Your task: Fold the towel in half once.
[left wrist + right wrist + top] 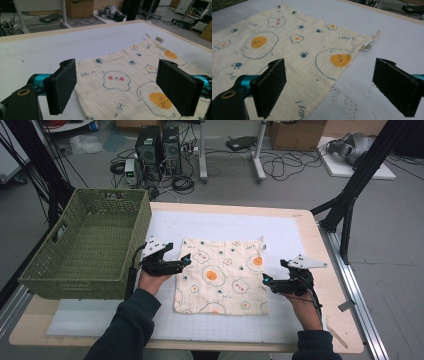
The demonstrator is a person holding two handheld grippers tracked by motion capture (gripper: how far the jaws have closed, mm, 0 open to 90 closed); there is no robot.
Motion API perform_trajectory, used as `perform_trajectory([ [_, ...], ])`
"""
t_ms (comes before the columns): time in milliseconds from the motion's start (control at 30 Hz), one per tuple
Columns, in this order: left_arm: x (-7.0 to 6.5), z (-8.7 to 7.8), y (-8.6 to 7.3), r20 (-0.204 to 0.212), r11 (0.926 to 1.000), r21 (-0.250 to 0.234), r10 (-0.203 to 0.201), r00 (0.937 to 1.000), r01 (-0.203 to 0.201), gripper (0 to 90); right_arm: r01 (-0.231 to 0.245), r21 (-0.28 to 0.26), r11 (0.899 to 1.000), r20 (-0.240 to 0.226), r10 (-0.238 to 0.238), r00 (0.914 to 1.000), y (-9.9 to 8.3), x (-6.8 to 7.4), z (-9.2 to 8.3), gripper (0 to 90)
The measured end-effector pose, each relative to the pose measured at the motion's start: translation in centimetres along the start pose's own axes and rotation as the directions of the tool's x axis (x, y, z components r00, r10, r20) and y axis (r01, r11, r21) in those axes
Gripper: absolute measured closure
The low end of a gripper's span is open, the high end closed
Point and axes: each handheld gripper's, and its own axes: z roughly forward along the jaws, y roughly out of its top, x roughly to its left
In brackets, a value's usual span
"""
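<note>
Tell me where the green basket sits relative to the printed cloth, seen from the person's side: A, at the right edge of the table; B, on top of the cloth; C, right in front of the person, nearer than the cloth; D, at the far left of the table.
D: in the high view the green basket stands at the table's far left, beside the left gripper, apart from the printed cloth lying flat in the middle.

Left gripper (186,260) at centre left, jaws wide apart, pointing right. Right gripper (266,280) at near right, jaws wide apart, pointing left. Both forearms enter from the near edge, sleeves dark
</note>
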Motion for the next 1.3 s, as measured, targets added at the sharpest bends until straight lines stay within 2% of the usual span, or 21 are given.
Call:
perform_trajectory([
  [33, 0.1, 0.3, 0.3, 0.012, 1.0000, 0.009, -0.003, 0.9999, 0.003, 17.5, -0.003, 0.001, 1.000, -0.002, 0.003, 1.0000, 0.0, 0.0, 0.0, 11.0],
  [167, 0.6, 1.7, 1.5, 0.014, 0.9991, 0.041, -0.012, 0.9998, 0.012, 17.8, -0.004, -0.003, 1.000, -0.005, 0.004, 1.0000, 0.0, 0.0, -0.1, 11.0],
  [233, 0.9, 2.4, 2.0, 0.018, 0.9977, 0.059, -0.035, 0.9992, 0.034, 17.8, -0.009, -0.005, 1.000, -0.007, 0.009, 0.9999, 0.0, 0.1, -0.1, 11.0],
  [267, 1.1, 2.9, 2.1, 0.018, 0.9962, 0.081, -0.033, 0.9993, 0.032, 17.6, -0.006, -0.004, 1.000, -0.008, 0.006, 1.0000, 0.0, 0.0, -0.1, 11.0],
  [333, 1.5, 3.6, 2.5, 0.005, 0.9934, 0.111, -0.029, 0.9996, 0.028, 18.2, -0.010, -0.004, 1.000, -0.009, 0.010, 0.9999, 0.0, 0.0, -0.2, 11.0],
  [433, 2.3, 4.6, 3.0, -0.009, 0.9908, 0.128, -0.042, 0.9991, 0.043, 19.8, -0.012, -0.006, 1.000, -0.006, 0.012, 0.9999, 0.0, 0.0, -0.2, 11.0],
  [500, 2.7, 5.0, 3.3, -0.019, 0.9898, 0.137, -0.037, 0.9992, 0.039, 21.6, -0.010, -0.005, 1.000, -0.007, 0.010, 0.9999, 0.0, 0.0, -0.2, 11.0],
  [567, 3.3, 5.4, 3.2, -0.033, 0.9868, 0.150, -0.055, 0.9979, 0.059, 23.4, -0.010, -0.007, 1.000, -0.006, 0.010, 0.9999, 0.0, -0.1, -0.2, 11.0],
  [733, 4.3, 6.5, 2.8, -0.061, 0.9802, 0.185, -0.059, 0.9964, 0.070, 26.8, -0.016, -0.008, 1.000, -0.005, 0.016, 0.9999, 0.0, -0.2, -0.3, 11.0],
  [800, 4.5, 7.0, 2.8, -0.063, 0.9765, 0.207, -0.048, 0.9968, 0.061, 29.5, -0.016, -0.011, 1.000, -0.006, 0.015, 0.9999, 0.0, -0.3, -0.4, 11.1],
  [900, 5.0, 7.7, 2.8, -0.089, 0.9728, 0.226, -0.030, 0.9956, 0.049, 32.6, -0.022, -0.021, 1.000, -0.006, 0.022, 0.9998, 0.0, -0.2, -0.5, 11.0],
  [967, 5.3, 8.3, 2.6, -0.107, 0.9676, 0.249, -0.015, 0.9941, 0.042, 34.5, -0.022, -0.022, 1.000, -0.005, 0.022, 0.9997, 0.0, -0.2, -0.6, 11.1],
  [1100, 5.8, 9.5, 2.1, -0.137, 0.9475, 0.320, 0.038, 0.9899, 0.008, 38.6, -0.026, -0.021, 0.999, -0.006, 0.026, 0.9997, 0.0, -0.3, -0.6, 11.1],
  [1300, 6.0, 10.4, 1.5, -0.161, 0.9312, 0.364, 0.074, 0.9841, -0.011, 45.4, -0.031, -0.019, 0.999, -0.003, 0.031, 0.9995, -0.2, -0.4, -0.7, 11.1],
])
